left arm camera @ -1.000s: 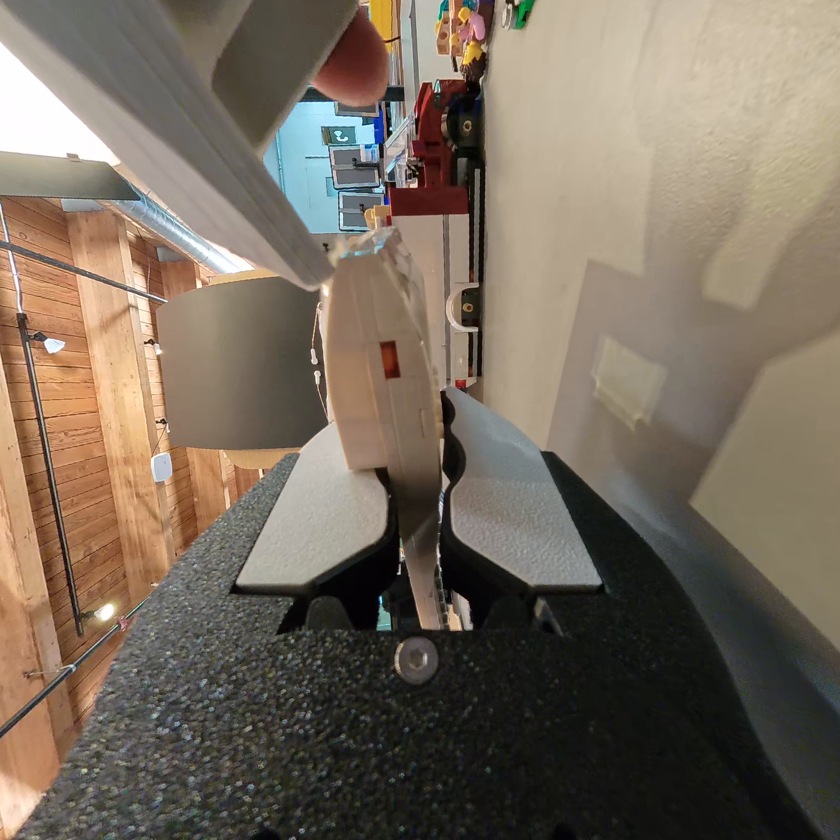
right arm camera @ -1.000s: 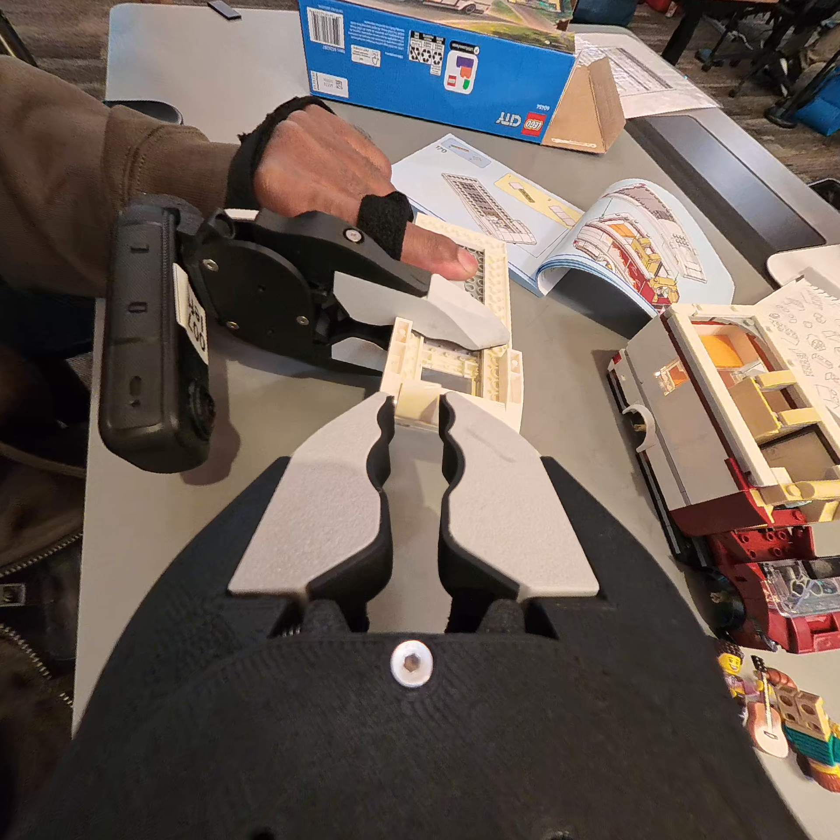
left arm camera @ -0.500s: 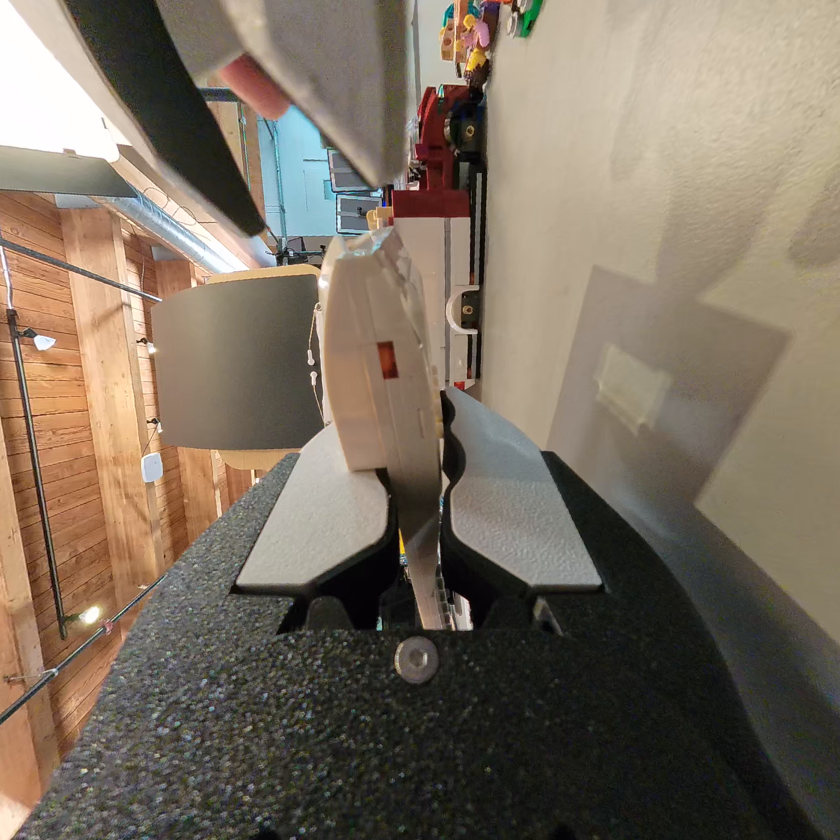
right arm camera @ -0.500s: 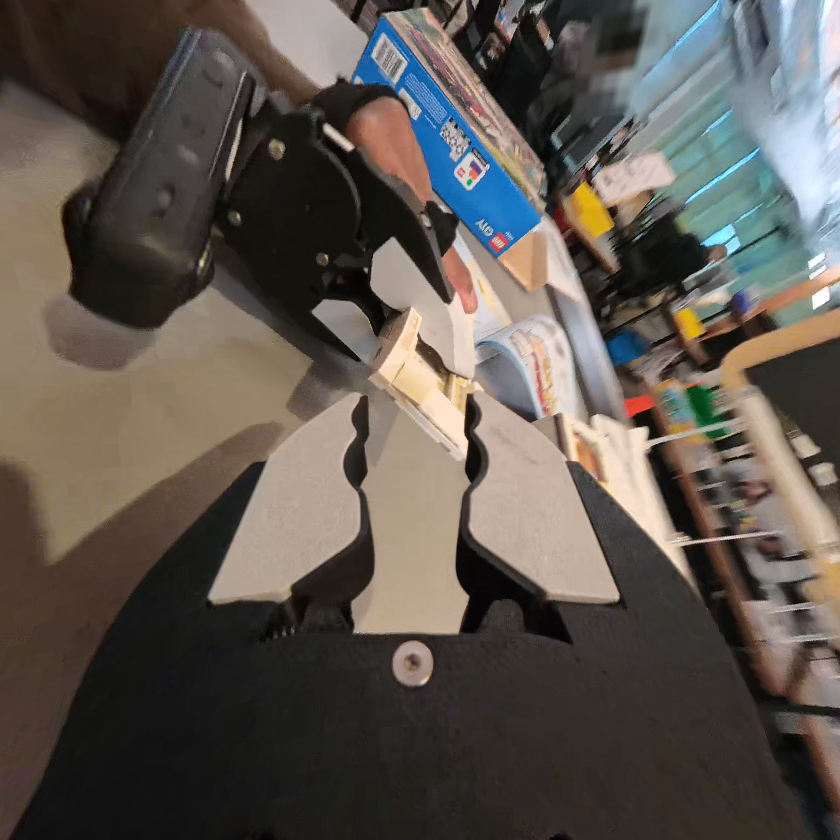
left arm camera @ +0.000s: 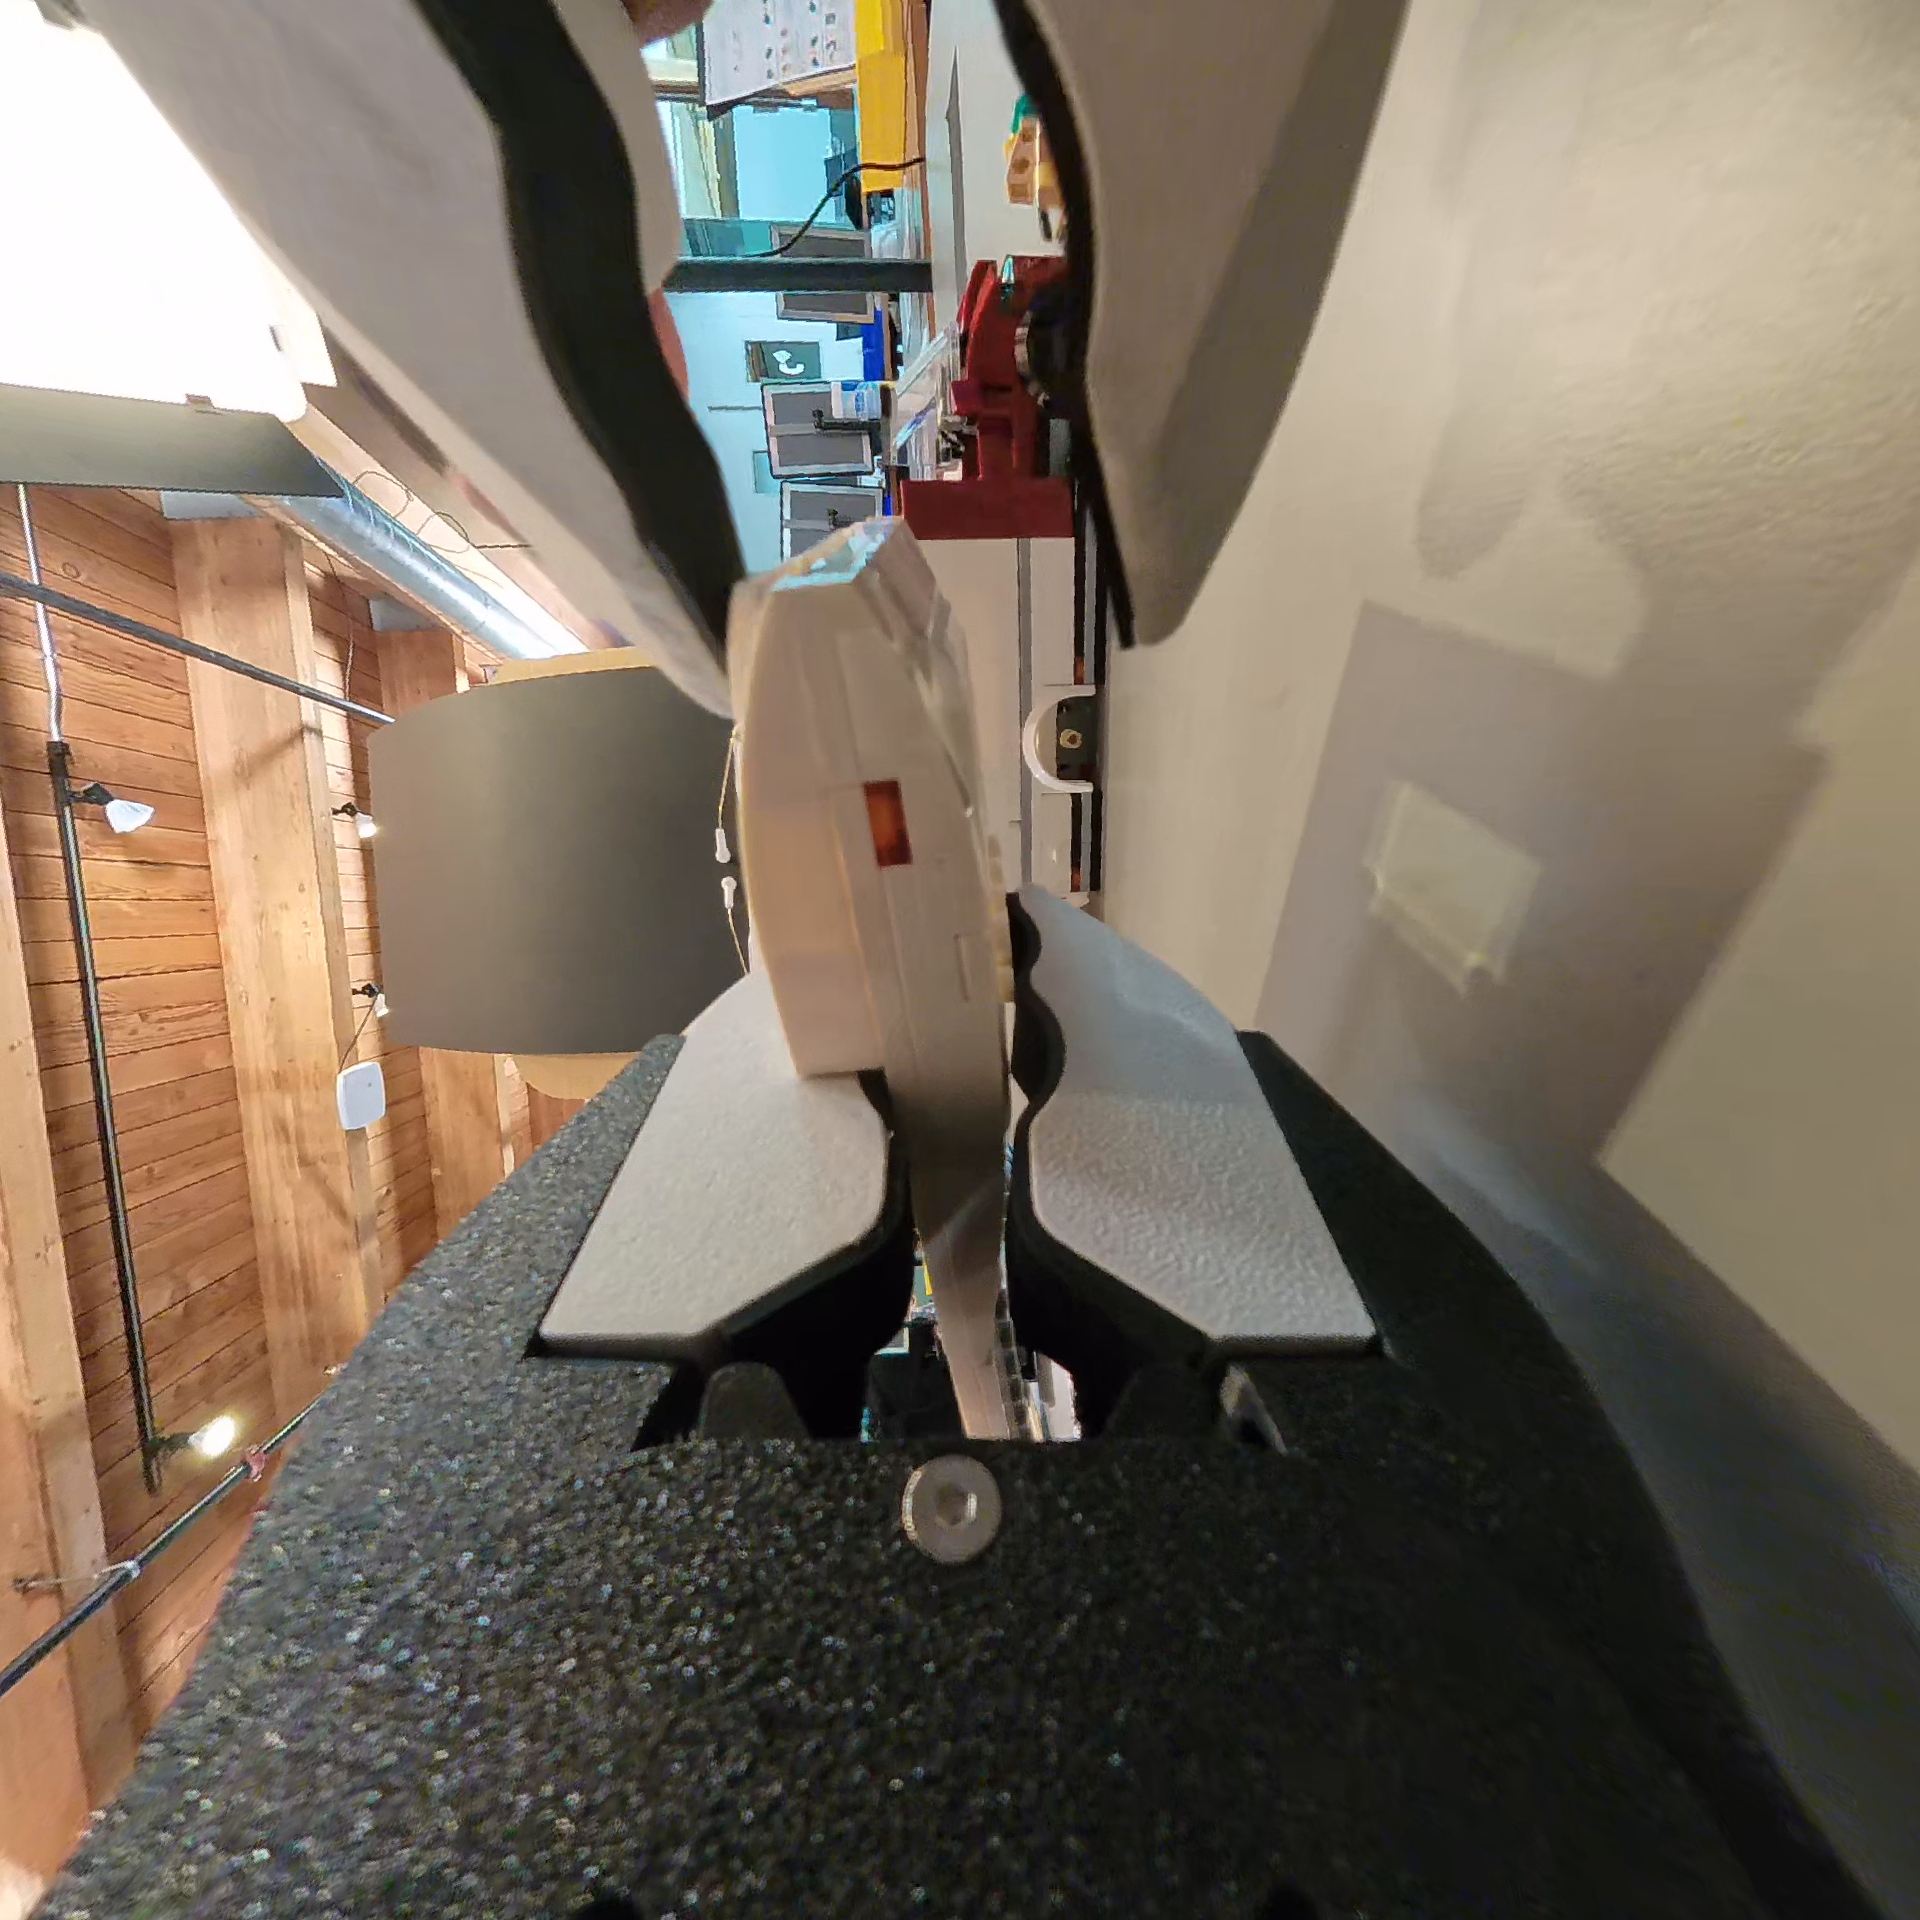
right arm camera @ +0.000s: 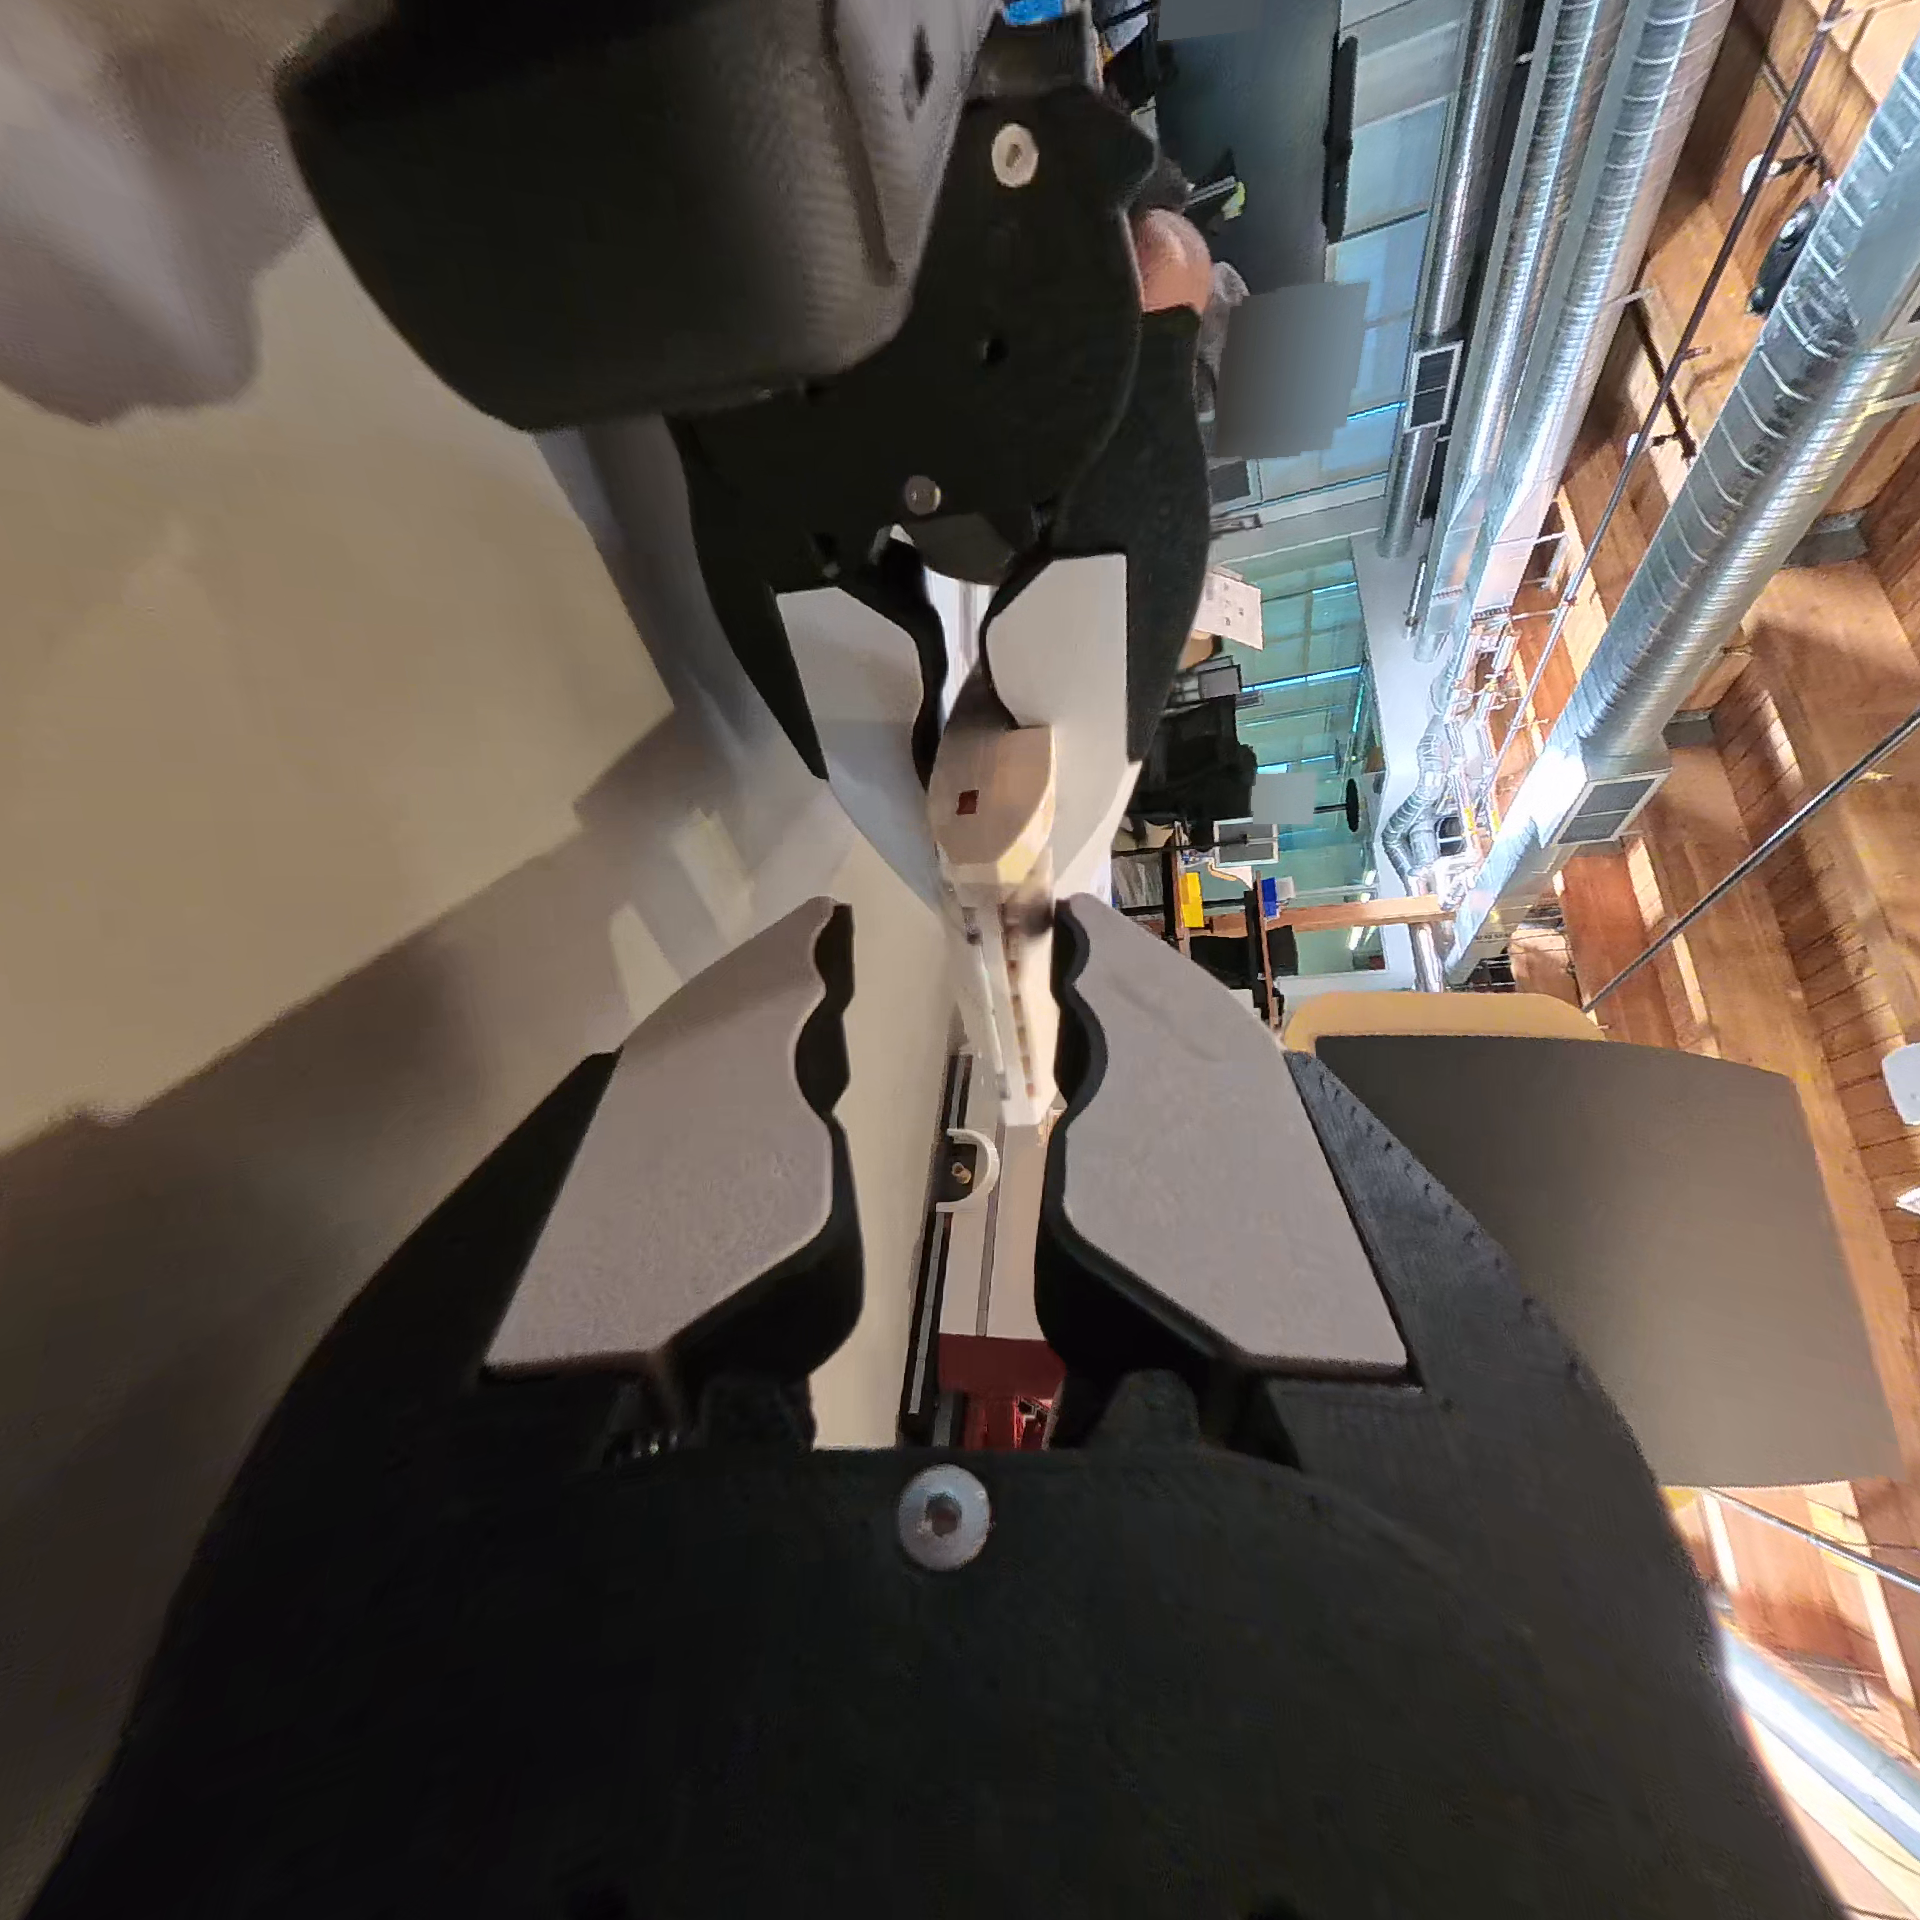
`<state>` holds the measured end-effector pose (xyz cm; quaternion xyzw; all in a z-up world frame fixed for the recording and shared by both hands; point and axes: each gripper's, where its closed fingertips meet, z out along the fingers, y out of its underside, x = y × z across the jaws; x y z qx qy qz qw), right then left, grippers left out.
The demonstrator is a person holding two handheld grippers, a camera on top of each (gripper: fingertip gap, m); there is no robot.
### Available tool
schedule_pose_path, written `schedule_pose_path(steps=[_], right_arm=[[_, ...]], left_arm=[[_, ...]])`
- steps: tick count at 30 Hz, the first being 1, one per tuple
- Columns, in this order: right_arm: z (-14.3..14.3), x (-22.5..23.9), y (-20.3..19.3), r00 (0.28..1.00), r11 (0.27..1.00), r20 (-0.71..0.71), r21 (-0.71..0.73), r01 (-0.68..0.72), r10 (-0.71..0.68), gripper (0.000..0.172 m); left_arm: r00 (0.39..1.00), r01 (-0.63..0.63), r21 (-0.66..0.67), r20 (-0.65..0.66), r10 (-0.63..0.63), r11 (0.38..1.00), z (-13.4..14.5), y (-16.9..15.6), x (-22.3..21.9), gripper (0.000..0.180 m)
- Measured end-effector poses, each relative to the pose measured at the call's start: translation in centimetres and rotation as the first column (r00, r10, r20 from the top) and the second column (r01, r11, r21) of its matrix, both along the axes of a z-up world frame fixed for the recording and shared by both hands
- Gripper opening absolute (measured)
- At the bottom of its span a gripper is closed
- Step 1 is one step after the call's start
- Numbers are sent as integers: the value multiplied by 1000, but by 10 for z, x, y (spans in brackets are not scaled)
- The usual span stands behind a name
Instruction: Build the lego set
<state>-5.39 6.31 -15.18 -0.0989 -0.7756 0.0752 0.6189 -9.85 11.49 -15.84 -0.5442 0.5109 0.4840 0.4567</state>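
Swung round to face it, the right claw [right arm camera: 945,925] gapes around the cream brick panel [left arm camera: 873,862] clamped in the left claw [left arm camera: 940,997].

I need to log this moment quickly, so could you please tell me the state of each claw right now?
Left claw: shut on the white brick panel.
Right claw: open, its fingers either side of that panel's far end.

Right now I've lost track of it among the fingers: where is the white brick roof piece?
In the left wrist view, the white brick roof piece stands on edge, centre frame, clamped in the left gripper, with the right gripper open around its far end.
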Motion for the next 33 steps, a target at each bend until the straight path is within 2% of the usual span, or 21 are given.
schedule_pose_path(steps=[11,15,19,25,33], right_arm=[[12,-1,2,995,999,-94,35,-13,16,37],[9,-5,1,993,995,-107,97,-34,44,38],[12,-8,2,985,988,-163,153,-39,64,21],[15,-10,2,985,985,-157,165,-45,72,21],[11,-13,5,991,966,-121,257,-31,64,20]], left_arm=[[1000,-1,-4,8,1,1000,-1,0,0,15],[1000,6,-6,17,-6,1000,-1,0,1,15],[999,11,-2,36,-10,1000,1,0,2,15],[998,5,2,58,-5,1000,3,-1,0,15],[999,-11,-12,48,12,1000,0,-1,-3,15]])
